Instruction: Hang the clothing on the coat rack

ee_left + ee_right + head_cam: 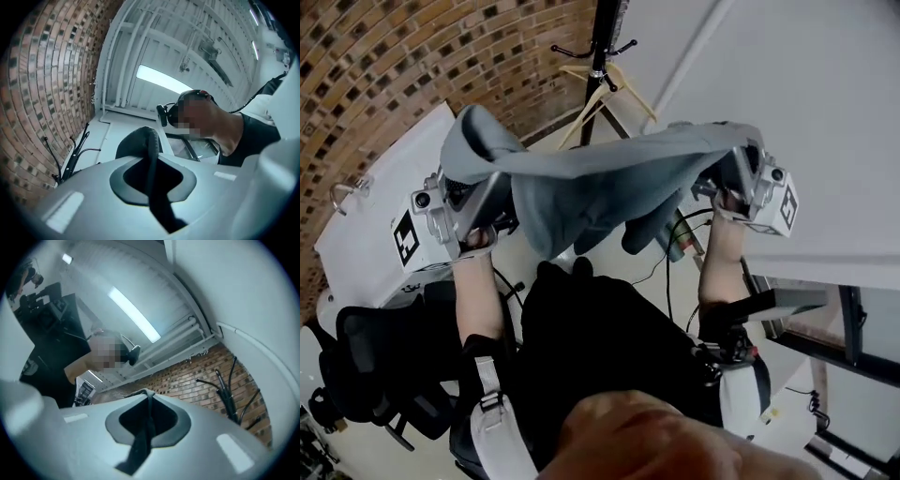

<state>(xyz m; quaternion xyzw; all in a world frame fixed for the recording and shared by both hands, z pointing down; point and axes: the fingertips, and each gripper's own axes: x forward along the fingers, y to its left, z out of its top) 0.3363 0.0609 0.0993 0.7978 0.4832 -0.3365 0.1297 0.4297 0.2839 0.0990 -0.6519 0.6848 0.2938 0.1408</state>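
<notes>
A grey garment [581,183] hangs stretched between my two raised grippers and sags in the middle. In the head view my left gripper [480,214] is shut on its left end and my right gripper [733,180] on its right end. Beyond the garment stands the black coat rack [602,37], with a wooden hanger [602,92] on it. The left gripper view has a dark fold of the garment [152,159] pinched in the left gripper [149,137]. In the right gripper view a strip of the garment [142,439] is caught in the right gripper [149,397].
A brick wall [403,56] curves along the left, and a white wall panel [806,112] fills the right. A black office chair [375,370] sits low on the left beside a white table [380,202]. Cables [673,255] trail on the floor below the garment.
</notes>
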